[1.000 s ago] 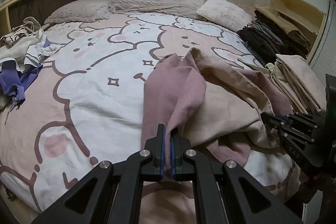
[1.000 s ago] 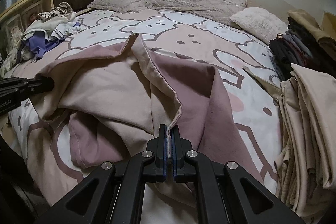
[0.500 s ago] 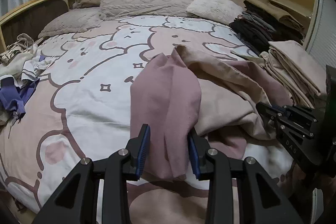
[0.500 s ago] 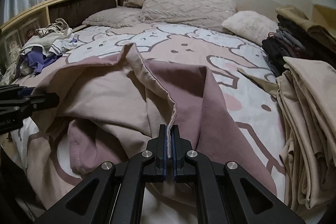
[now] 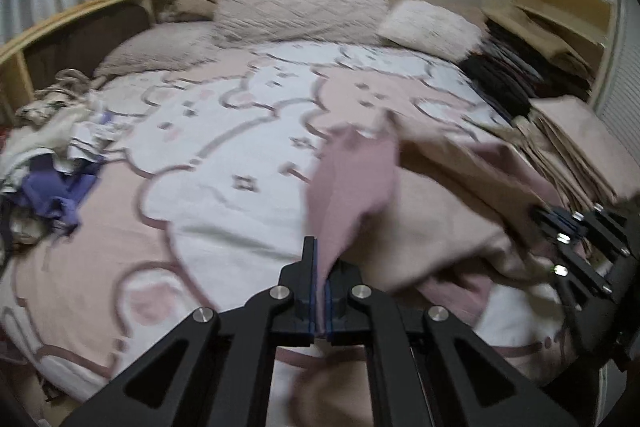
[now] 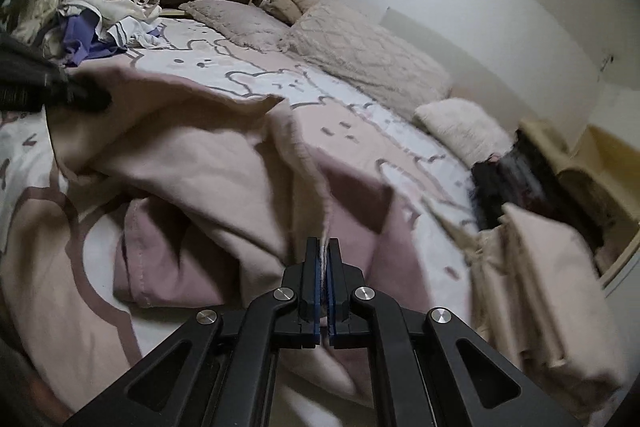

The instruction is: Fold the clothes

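Now, from my left wrist camera, my left gripper [image 5: 320,259] is pinched on a corner of the mauve-and-beige cloth [image 5: 352,179], which rises toward 12 o'clock over the cartoon-print bedspread [image 5: 224,155]. A rumpled laundry heap [image 5: 52,155] lies at 9 o'clock, three pillows [image 5: 300,11] at 12, a folded beige stack [image 5: 576,147] at 2. From my right wrist camera, my right gripper [image 6: 325,259] clamps the cloth's frayed hem; soft fabric bunches from 9 to 12 o'clock, with folded beige at 4.
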{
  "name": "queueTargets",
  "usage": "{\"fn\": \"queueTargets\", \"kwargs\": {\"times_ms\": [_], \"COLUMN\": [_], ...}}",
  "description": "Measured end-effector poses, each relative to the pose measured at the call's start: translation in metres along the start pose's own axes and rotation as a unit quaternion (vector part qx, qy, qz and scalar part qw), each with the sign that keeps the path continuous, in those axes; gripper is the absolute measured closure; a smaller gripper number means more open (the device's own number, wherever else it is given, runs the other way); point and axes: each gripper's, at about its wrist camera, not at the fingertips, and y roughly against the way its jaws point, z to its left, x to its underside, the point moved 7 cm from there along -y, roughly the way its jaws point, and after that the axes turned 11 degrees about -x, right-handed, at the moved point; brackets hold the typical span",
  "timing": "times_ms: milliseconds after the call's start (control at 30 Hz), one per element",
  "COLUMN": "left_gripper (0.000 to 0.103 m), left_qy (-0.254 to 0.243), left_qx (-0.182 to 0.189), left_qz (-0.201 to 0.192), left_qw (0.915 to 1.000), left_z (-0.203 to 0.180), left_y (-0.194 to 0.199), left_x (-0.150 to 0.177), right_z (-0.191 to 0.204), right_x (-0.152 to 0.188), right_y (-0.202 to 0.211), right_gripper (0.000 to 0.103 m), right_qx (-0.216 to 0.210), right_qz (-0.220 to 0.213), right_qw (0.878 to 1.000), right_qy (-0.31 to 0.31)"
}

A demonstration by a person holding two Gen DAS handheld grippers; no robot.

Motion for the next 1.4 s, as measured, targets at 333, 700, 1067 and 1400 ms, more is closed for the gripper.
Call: {"fn": "queueTargets", "kwargs": {"times_ms": [333,700,1067,1400], "left_gripper": [0.1,0.1,0.1,0.1], "left_qy": [-0.016,-0.031,-0.024,-0.041], "left_qx": [-0.033,-0.037,-0.015,-0.072], "left_qz": [-0.103,-0.231,-0.344,-0.362], "left_qw": [0.994,0.9717,0.9384,0.9287], "left_z": [0.079,0.118,0.132,0.136], "left_y": [0.069,0.155,0.233,0.202], "left_x": [-0.074,-0.133,-0.23,-0.382], "right_z": [-0.045,-0.076,-0.101,-0.222], "right_x": [-0.029,-0.08,-0.18,-0.337], "right_y": [0.075,0.193,0.285,0.249], "right_gripper": [0.101,0.101,0.101,0.101], "right_qx": [0.106,0.203,0.241,0.26], "right_qz": [-0.065,-0.16,-0.27,-0.233], "right_qw": [0.992,0.966,0.931,0.934], "right_qy": [0.008,-0.006,0.049,0.074]}}
